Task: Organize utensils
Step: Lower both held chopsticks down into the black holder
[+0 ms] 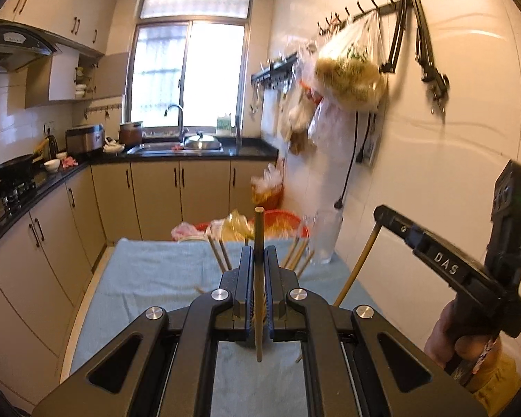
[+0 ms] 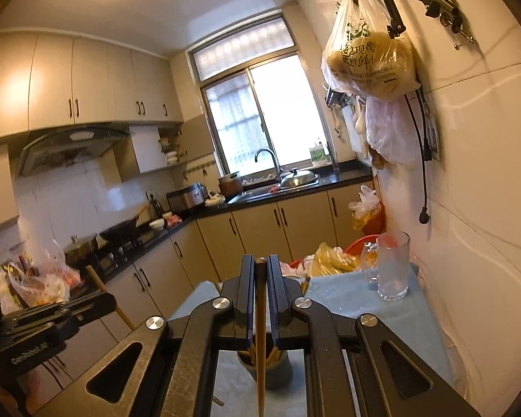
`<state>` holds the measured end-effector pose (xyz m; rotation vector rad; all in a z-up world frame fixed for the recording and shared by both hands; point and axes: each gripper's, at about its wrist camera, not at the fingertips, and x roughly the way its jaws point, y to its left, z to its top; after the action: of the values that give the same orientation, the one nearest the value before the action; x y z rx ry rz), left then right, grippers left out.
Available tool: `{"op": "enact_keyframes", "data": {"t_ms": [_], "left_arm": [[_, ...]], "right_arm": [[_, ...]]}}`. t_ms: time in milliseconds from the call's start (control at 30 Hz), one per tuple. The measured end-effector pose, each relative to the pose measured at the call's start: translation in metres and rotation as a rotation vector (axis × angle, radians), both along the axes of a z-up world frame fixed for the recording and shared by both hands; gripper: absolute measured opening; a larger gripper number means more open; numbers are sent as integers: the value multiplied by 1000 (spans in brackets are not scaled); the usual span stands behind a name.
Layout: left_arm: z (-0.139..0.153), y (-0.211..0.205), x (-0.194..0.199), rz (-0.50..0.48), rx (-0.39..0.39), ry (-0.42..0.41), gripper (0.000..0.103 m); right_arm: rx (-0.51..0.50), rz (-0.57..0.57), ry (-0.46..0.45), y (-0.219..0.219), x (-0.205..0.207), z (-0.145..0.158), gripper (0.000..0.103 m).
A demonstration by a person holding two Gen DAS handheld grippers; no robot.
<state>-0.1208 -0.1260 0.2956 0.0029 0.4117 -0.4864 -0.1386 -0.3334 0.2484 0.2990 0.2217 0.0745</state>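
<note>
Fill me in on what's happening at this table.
A person is sorting chopsticks with a handheld gripper in each hand. The left gripper has its jaws shut on one chopstick, and the right gripper grips another chopstick above a dark holder already containing several. More loose chopsticks lie on the blue cloth, beside a glass mug.

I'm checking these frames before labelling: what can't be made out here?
- Holder, right wrist view: mostly hidden behind the right gripper.
- Loose chopsticks, left wrist view: blurred, partly behind the left gripper; count unclear.
- Held chopstick, right wrist view: lower end cut off by the bottom edge.
</note>
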Motion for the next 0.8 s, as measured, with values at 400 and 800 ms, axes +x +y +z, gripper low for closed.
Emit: {"op": "enact_keyframes", "data": {"t_ms": [400, 800], "left_arm": [[4, -18, 32, 55, -90, -101, 5], [-17, -38, 84, 91, -120, -100, 5]], "right_arm": [[49, -61, -73, -9, 32, 9, 8], [45, -95, -35, -16, 89, -19, 8]]}}
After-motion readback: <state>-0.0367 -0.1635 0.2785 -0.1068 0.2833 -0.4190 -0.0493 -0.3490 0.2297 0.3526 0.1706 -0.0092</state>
